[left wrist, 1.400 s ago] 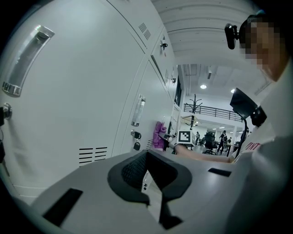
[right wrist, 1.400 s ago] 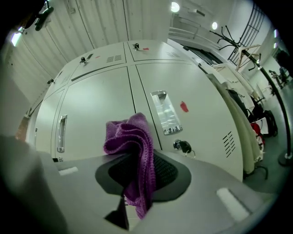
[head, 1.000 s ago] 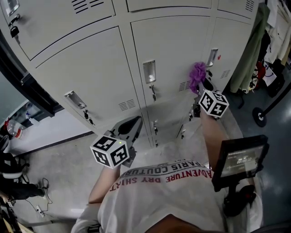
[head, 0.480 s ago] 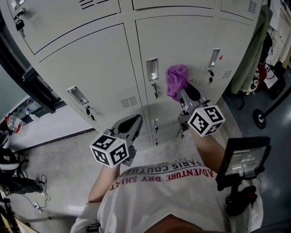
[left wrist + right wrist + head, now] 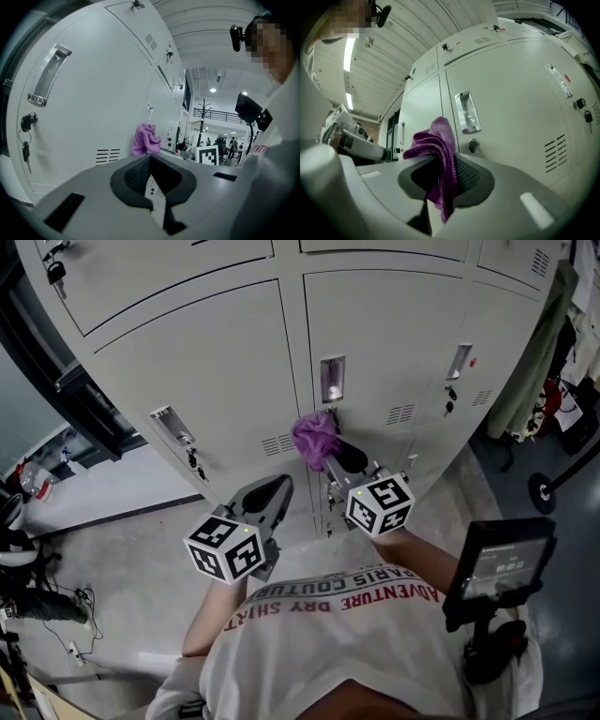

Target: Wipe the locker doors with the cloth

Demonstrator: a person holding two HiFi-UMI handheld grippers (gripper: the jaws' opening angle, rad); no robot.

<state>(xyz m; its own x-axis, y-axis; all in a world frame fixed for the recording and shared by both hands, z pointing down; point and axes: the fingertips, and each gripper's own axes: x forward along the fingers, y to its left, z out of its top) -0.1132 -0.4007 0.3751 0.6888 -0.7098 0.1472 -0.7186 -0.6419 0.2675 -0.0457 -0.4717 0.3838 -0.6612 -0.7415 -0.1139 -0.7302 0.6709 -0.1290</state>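
Your right gripper [image 5: 334,461] is clenched on the purple cloth [image 5: 314,435]: in the right gripper view the fabric is pinched between the two dark pads [image 5: 465,174], one bunch standing up above them and a tail hanging down below. From the head view the bunched cloth sits at the middle locker door [image 5: 394,324], just below its recessed handle [image 5: 332,379] and beside the vent slits [image 5: 278,443]; whether it presses on the metal I cannot tell. Your left gripper [image 5: 270,491] is held lower and to the left, in front of your shirt [image 5: 328,643], apart from the lockers. Its jaws are drawn together with nothing between them, as the left gripper view shows. Every locker door in sight is closed, so nothing of what the lockers hold can be seen. The left locker door [image 5: 187,343] has its own handle [image 5: 47,75], and a key [image 5: 24,151] hangs from the lock under it. The right locker door [image 5: 506,315] also carries a handle [image 5: 459,360] with a lock below. Beyond it, garments [image 5: 539,343] hang at the end of the row.
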